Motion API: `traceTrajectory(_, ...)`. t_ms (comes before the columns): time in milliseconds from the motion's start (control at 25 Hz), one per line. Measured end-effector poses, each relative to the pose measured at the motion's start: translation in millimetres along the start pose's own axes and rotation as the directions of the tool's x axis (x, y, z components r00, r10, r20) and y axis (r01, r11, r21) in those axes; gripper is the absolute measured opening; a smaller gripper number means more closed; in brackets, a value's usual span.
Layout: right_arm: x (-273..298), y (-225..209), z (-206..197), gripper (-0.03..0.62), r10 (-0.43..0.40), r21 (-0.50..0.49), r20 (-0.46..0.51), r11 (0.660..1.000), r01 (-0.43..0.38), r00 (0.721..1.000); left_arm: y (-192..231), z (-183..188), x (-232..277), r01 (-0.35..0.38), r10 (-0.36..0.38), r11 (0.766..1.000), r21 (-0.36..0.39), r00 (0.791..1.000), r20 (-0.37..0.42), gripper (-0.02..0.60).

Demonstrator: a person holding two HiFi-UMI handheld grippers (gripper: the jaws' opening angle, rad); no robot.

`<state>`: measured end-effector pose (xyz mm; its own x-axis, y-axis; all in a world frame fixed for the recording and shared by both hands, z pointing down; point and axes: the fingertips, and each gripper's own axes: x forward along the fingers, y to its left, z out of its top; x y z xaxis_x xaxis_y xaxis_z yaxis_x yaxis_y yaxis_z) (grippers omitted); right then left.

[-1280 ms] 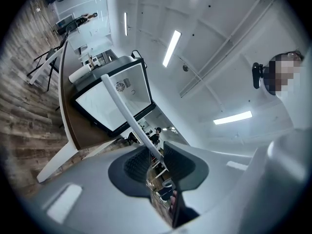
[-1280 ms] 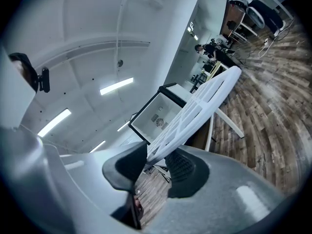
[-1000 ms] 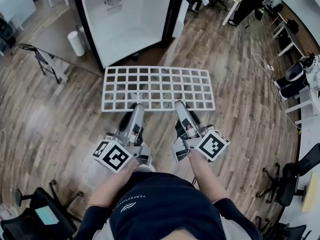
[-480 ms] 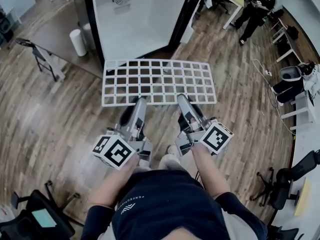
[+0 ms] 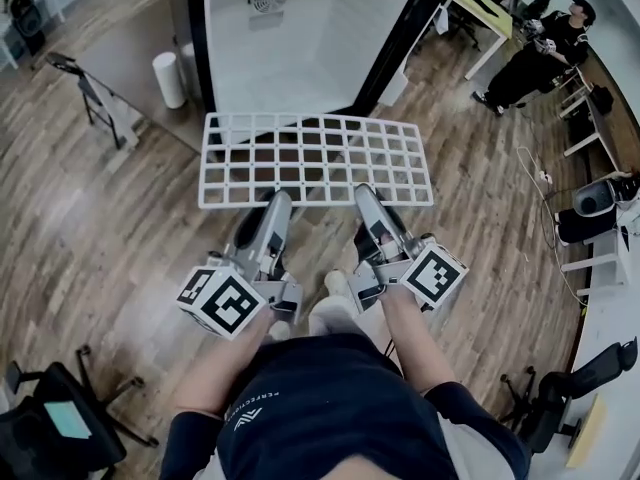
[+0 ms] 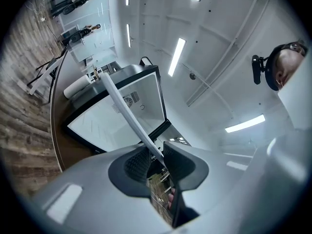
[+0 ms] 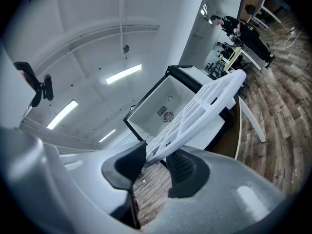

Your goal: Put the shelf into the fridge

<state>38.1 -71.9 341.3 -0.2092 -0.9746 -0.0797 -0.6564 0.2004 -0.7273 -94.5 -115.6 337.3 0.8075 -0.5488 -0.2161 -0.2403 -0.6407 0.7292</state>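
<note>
My left gripper (image 5: 276, 204) and my right gripper (image 5: 363, 200), its jaws just eased a little wider, both pinch the near edge of the shelf (image 5: 316, 156), held level before the open fridge (image 5: 300, 48).

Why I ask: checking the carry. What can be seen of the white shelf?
The shelf is a white rectangular grid of square openings, plastic-looking and unbroken. It hangs roughly level above the wood floor, before the open fridge. The left tool and right tool each clamp its near edge; the right tool's jaws have just been opening slightly, edge between them.
</note>
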Motion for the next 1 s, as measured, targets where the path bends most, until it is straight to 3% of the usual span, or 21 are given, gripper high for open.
traceTrajectory(640,66,-43,89,0.127,0.192,0.050,-0.109,0.981,-0.187,0.975,-8,8,93,-0.112,0.102,0.992,0.065,0.985,0.140,0.089)
traceTrajectory(1000,111,-62,109,0.127,0.286,0.115,-0.210,0.957,-0.267,0.935,3,21,128,-0.226,0.200,0.970,0.091,0.951,0.234,0.087)
